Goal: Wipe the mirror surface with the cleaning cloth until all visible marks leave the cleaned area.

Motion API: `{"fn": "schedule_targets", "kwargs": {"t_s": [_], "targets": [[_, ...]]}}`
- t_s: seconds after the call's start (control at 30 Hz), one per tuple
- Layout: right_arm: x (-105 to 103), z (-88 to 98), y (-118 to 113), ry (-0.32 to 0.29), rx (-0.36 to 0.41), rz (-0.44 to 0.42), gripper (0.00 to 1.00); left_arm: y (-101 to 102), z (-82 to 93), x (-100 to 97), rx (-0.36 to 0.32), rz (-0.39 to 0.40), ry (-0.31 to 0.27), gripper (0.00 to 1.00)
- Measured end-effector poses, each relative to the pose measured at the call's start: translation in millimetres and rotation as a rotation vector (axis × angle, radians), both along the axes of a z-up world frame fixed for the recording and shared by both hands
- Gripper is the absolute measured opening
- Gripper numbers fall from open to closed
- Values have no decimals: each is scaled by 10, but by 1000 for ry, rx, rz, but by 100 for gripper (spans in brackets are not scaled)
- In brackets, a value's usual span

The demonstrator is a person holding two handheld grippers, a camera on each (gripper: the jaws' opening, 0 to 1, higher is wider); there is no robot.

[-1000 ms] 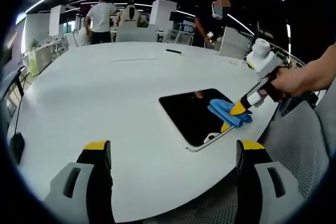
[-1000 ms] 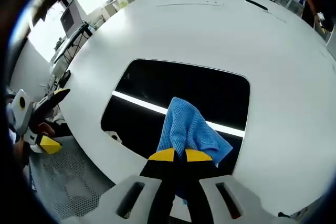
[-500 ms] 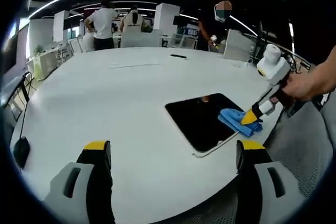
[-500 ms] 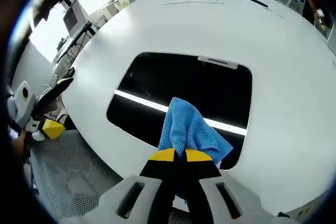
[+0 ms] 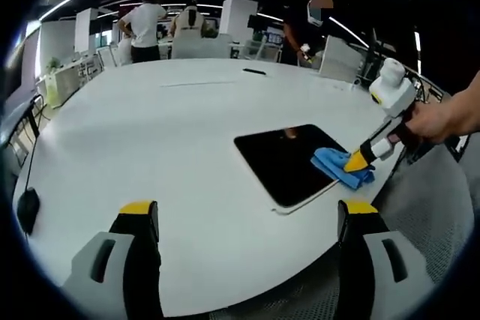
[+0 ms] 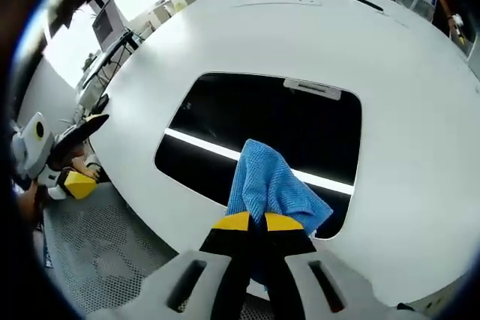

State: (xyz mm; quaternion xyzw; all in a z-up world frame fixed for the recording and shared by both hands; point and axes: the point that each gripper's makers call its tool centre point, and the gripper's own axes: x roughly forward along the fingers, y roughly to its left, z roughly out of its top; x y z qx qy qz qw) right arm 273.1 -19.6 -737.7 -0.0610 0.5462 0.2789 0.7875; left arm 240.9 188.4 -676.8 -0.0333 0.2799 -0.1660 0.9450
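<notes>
Office space stretches behind a large round white table, smooth and matte, with people standing at desks far off under long ceiling lights. Near the table's edge lies the mirror, a dark flat rectangle with rounded corners and a thin pale rim; its glossy face reflects a bright strip of ceiling light. No marks can be made out on it from these views.

On the mirror's near edge sits the cloth, a blue, finely ribbed microfibre piece, bunched into soft folds. The right gripper has its yellow-tipped jaws pressed together on the cloth's gathered end, with the loose part fanning forward onto the glass. In the left gripper view that gripper reaches in from the right, held by a hand, its tip pressing the cloth onto the mirror corner.

The left gripper hangs above the table near its edge, well apart from the mirror, jaws spread wide and holding nothing.

The cloth looks light and limp, so it should drag flat only if pinched by a bunched fold, as now. The mirror seems thin, stiff, slick and breakable, and it could slide on the smooth tabletop under a sideways push; steadying its rim would probably help.
</notes>
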Motion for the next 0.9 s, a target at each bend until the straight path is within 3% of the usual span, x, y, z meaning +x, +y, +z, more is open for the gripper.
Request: {"fn": "schedule_targets", "kwargs": {"t_s": [0.37, 0.9], "targets": [[24, 5, -16, 44, 35, -21, 0, 35, 28, 29, 3, 14, -23, 99], [30, 0, -169, 32, 35, -28, 0, 56, -12, -20, 8, 20, -6, 99]]}}
